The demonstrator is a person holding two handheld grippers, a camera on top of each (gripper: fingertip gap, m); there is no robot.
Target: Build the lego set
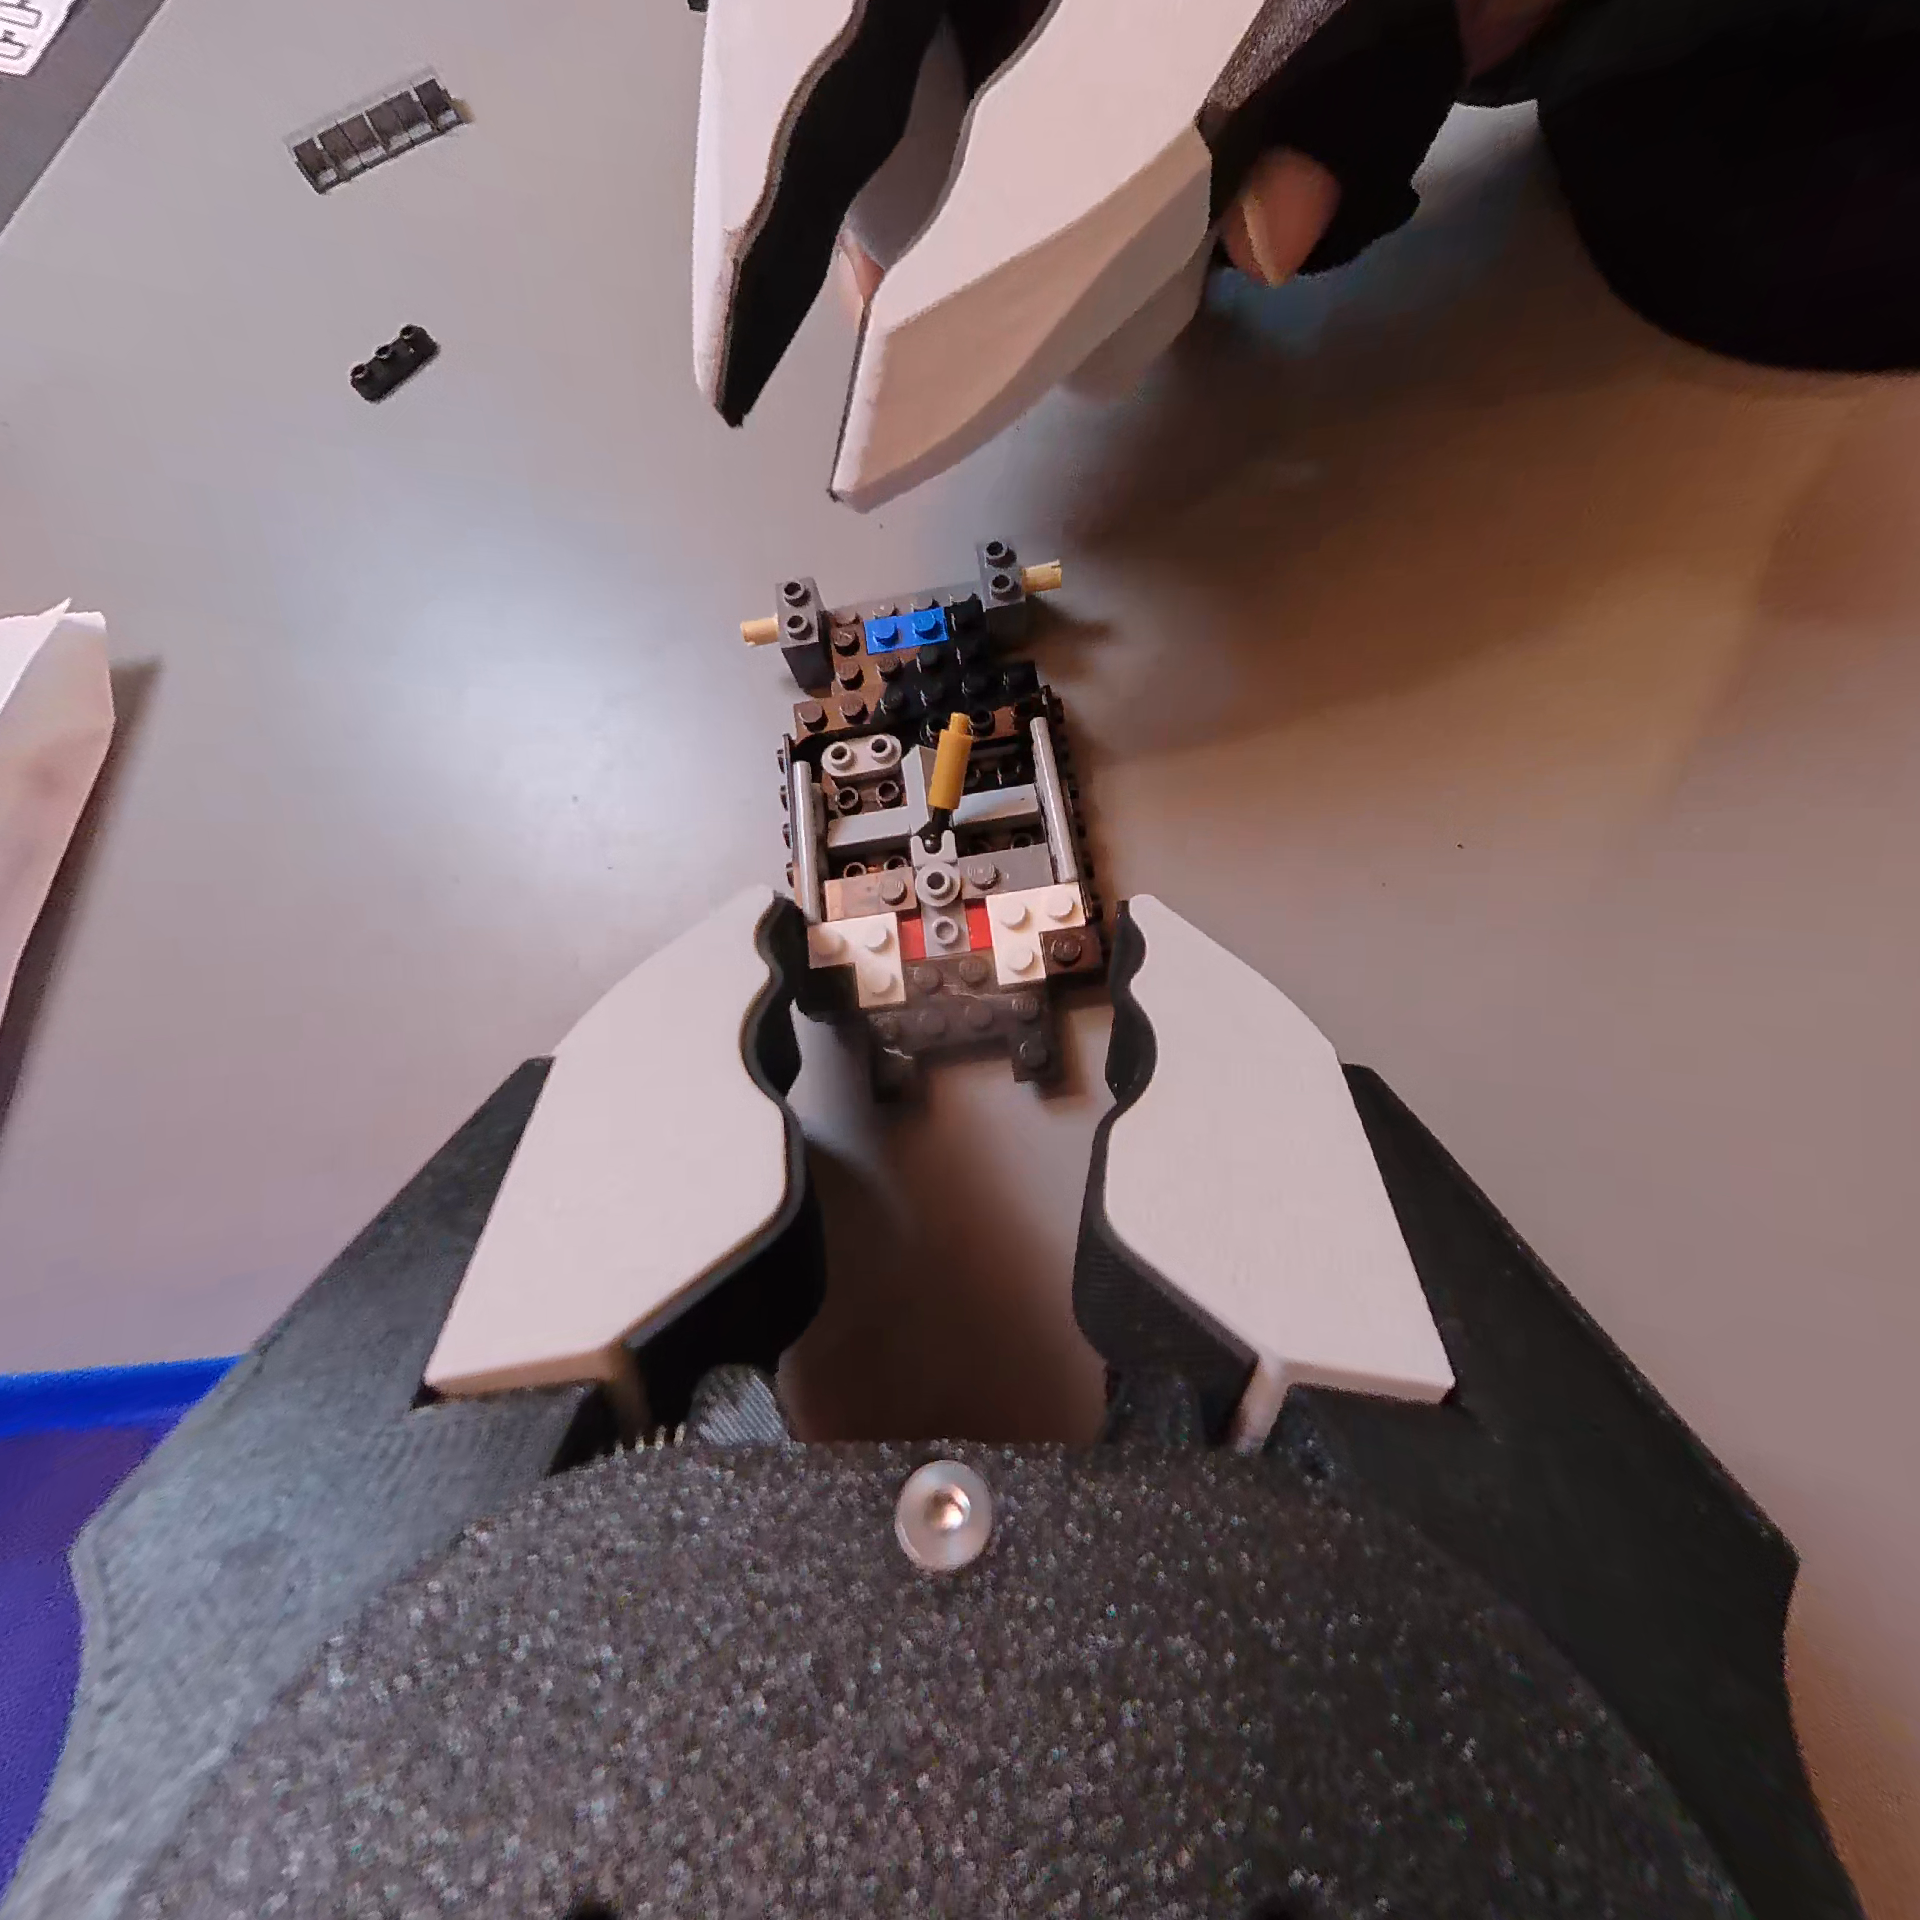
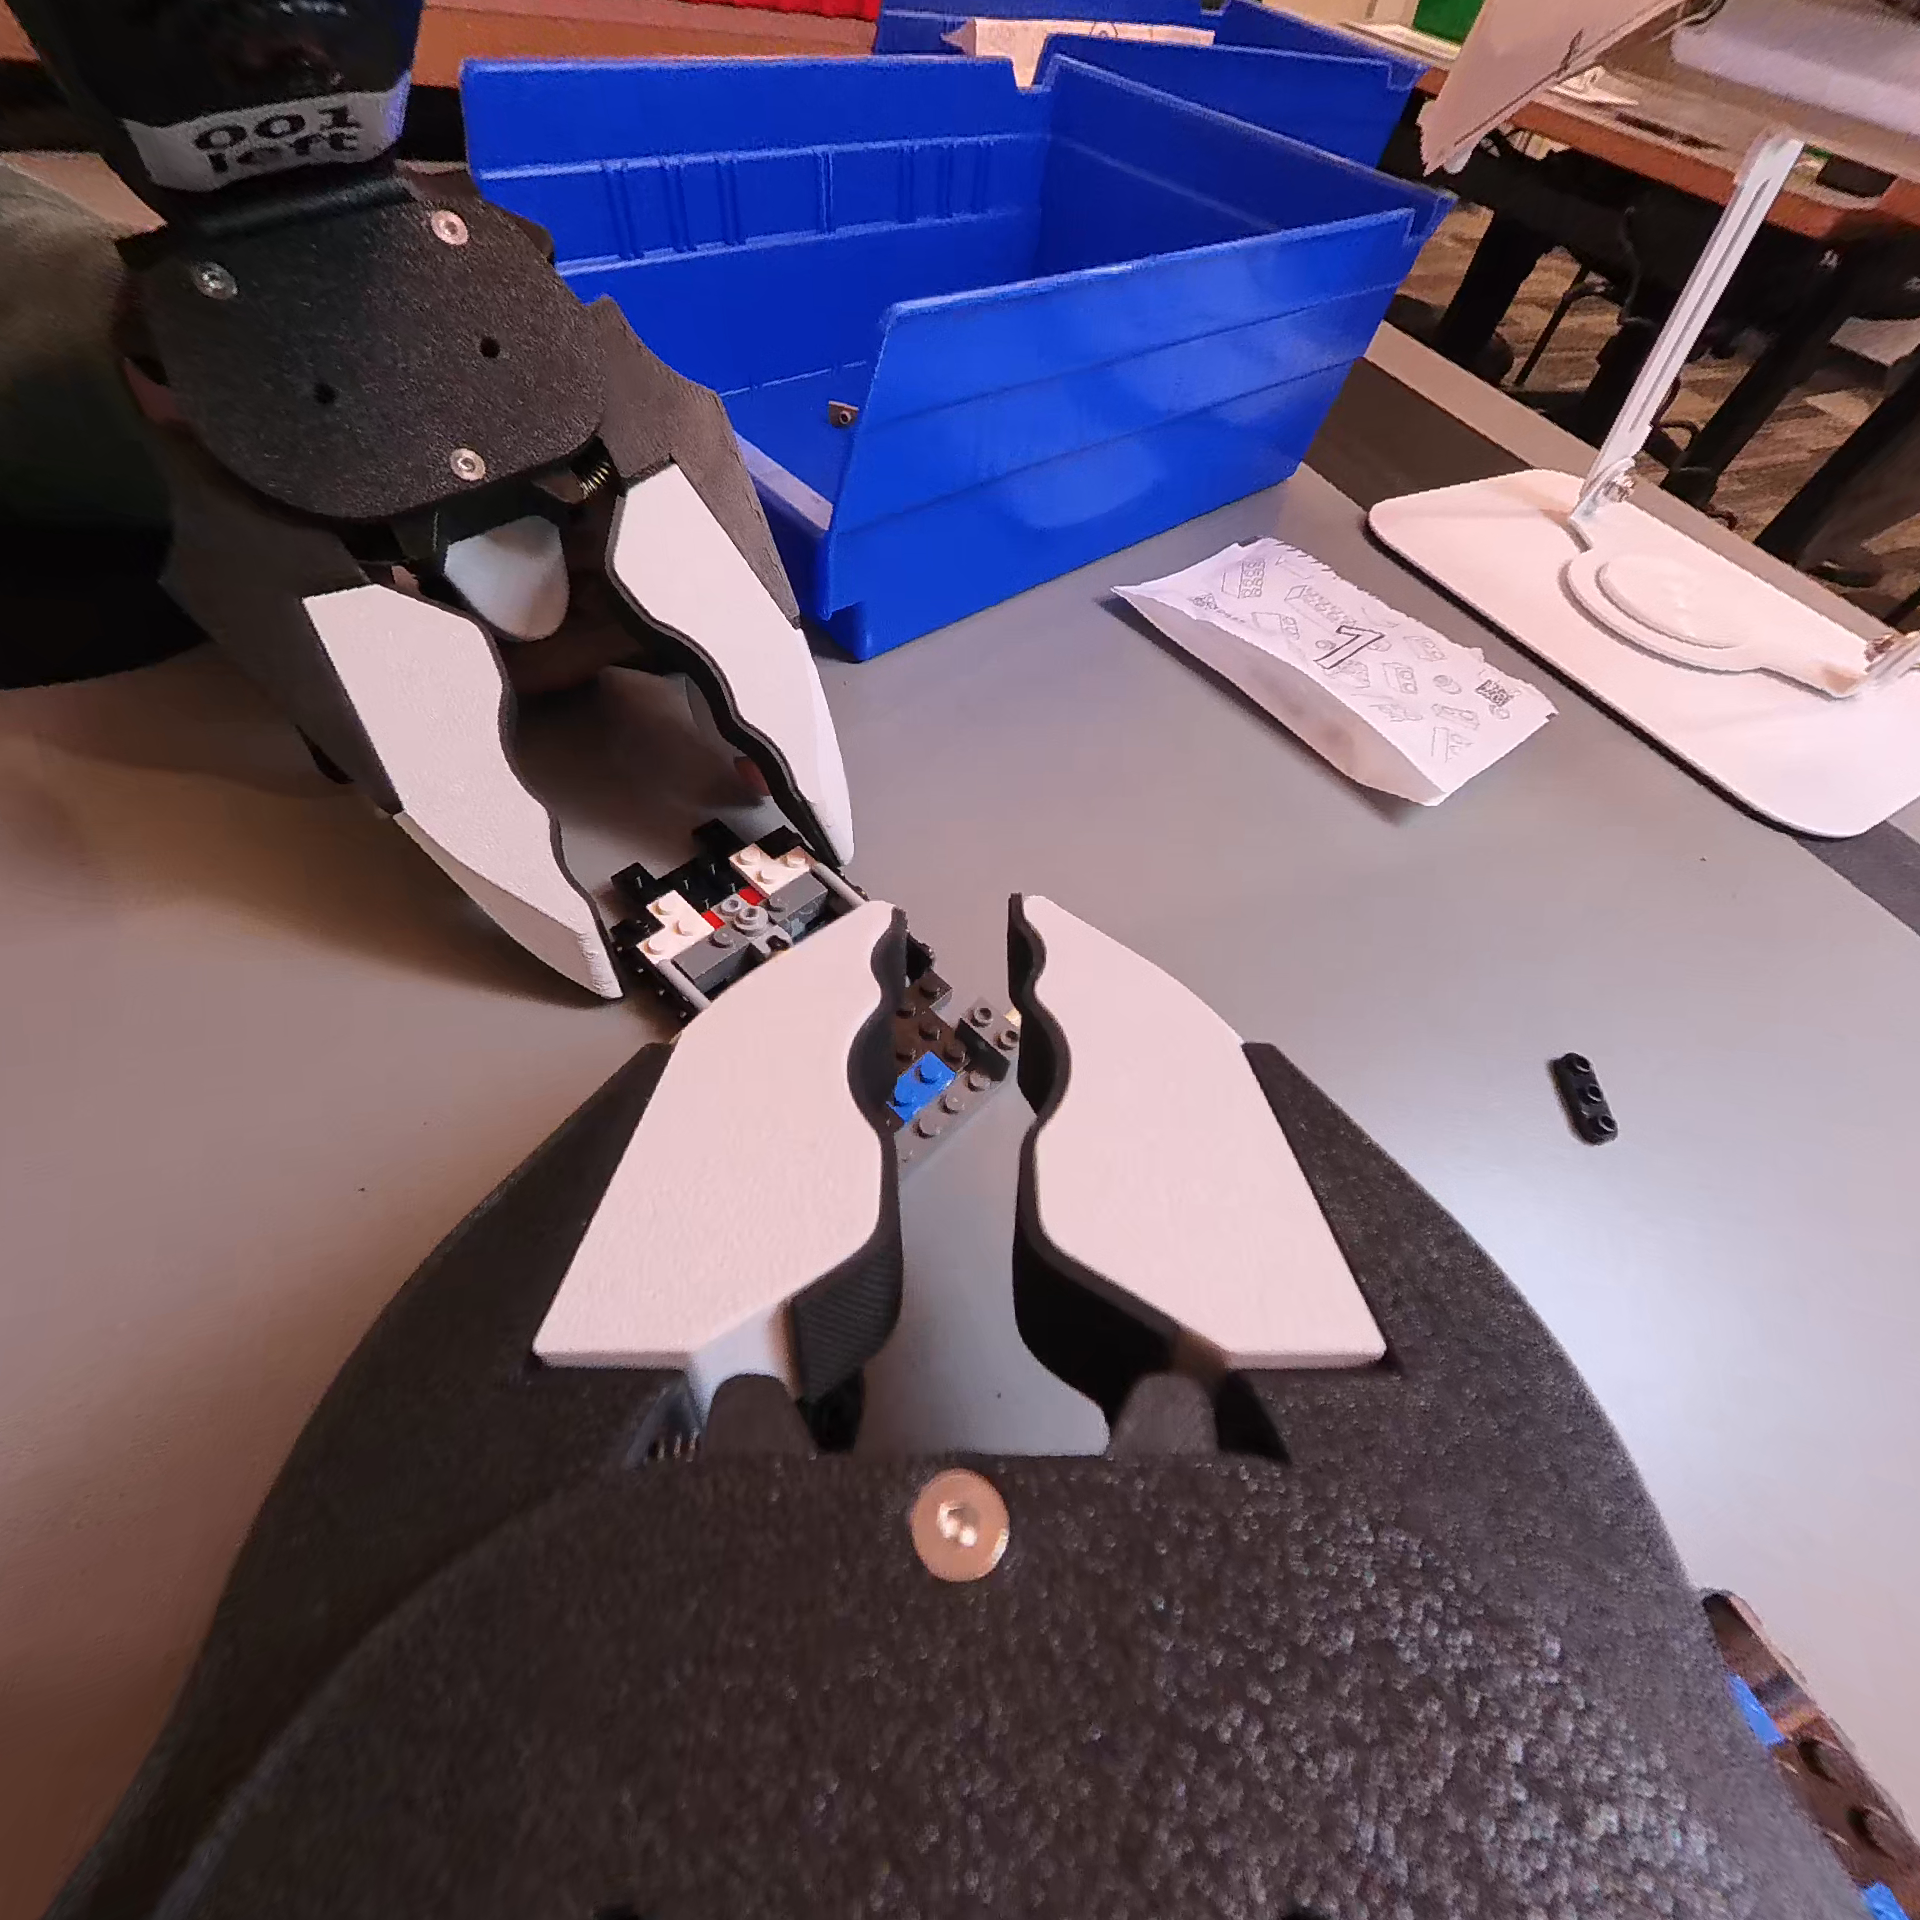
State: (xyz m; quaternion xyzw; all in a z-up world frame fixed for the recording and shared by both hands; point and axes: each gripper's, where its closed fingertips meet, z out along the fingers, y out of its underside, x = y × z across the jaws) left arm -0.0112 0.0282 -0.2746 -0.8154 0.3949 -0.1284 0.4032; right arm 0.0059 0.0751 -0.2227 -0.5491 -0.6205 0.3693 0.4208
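- left gripper [image 1: 945, 951] has its fingers spread wide around the near end of the brick car chassis [image 1: 935, 821] on the grey table [image 1: 416, 831], not clamped as far as I can tell
- right gripper [image 2: 951, 935] hovers over the far end, fingers narrow, holding nothing
- 1 loose black brick [image 2: 1587, 1097] sits off right, blue bin [image 2: 1039, 312] behind
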